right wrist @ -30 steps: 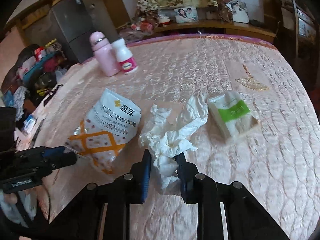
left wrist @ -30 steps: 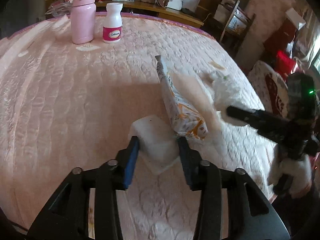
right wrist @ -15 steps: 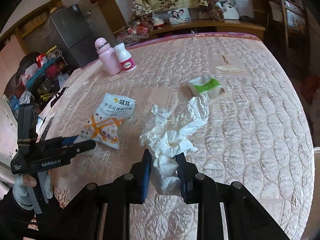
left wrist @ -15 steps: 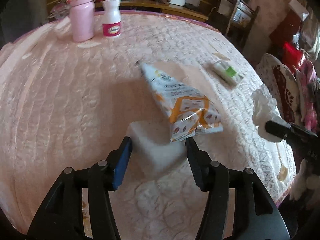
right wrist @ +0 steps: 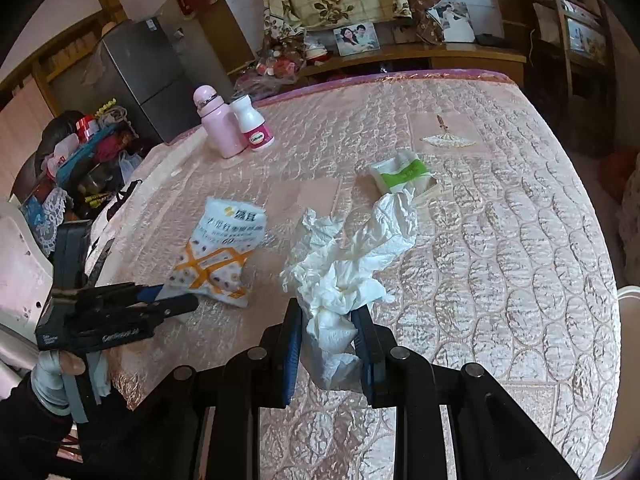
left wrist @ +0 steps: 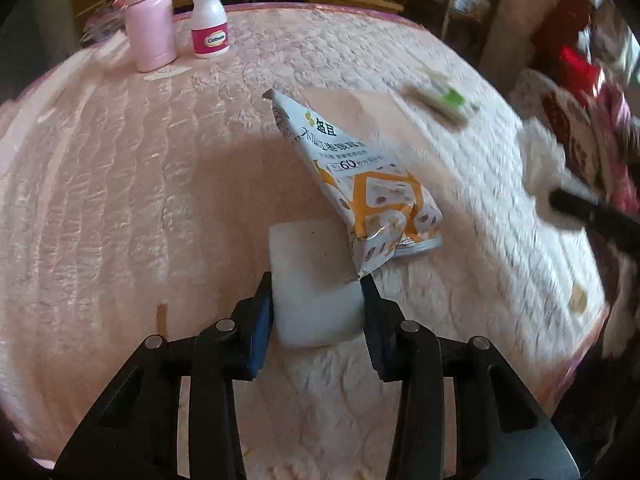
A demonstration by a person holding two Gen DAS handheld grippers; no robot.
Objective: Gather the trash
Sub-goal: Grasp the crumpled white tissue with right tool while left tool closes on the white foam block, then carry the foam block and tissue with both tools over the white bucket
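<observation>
On the pink quilted bed cover (left wrist: 120, 200), the left gripper (left wrist: 316, 296) points down at a white rectangular foam-like block (left wrist: 312, 280) that lies flat on the bed. Its blue-padded fingers (left wrist: 260, 320) stand on both sides of the block and are closing; the left pad is at the block's edge, but whether the pads already press on it I cannot tell. Touching the right finger's tip is the lower corner of a white and orange printed snack bag (left wrist: 372, 184), which lies just beyond the block. Far beyond the left finger stand a pink metal bottle (left wrist: 150, 20) and, just beside it, a white plastic pill bottle with pink label (left wrist: 209, 20). Beyond the right finger, past the bag, lies a white and green tissue pack (right wrist: 402, 172).

The right gripper (right wrist: 326, 340) is nearly closed, and its fingers (right wrist: 290, 344) pinch a crumpled white paper tissue (right wrist: 344, 264). The loose end of the tissue hangs out ahead of the fingers, above the bed cover, toward the tissue pack.
</observation>
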